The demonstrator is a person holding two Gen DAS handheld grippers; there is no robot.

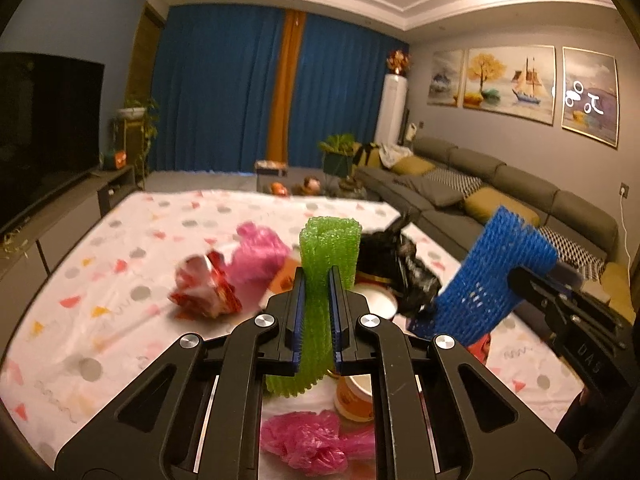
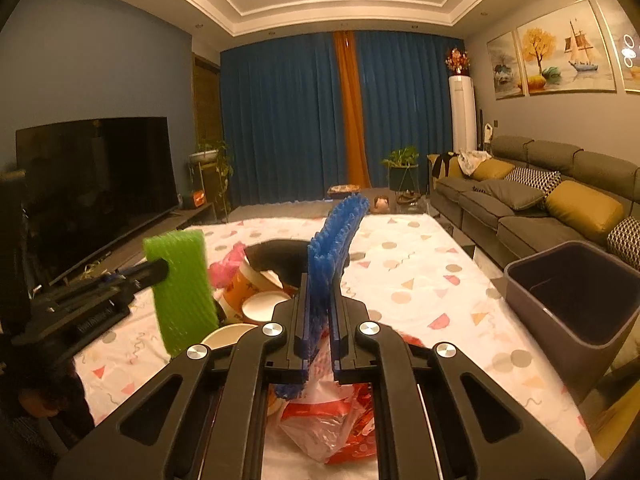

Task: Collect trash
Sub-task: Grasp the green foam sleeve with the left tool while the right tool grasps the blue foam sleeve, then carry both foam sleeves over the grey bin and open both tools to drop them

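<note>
Green foam netting sat pinched in the left gripper and blue netting in the right gripper, above the table's litter; both wanted steady carrying to the bin.

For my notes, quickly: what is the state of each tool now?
Left tool: closed, holding the green foam net.
Right tool: closed, holding the blue foam net.
</note>
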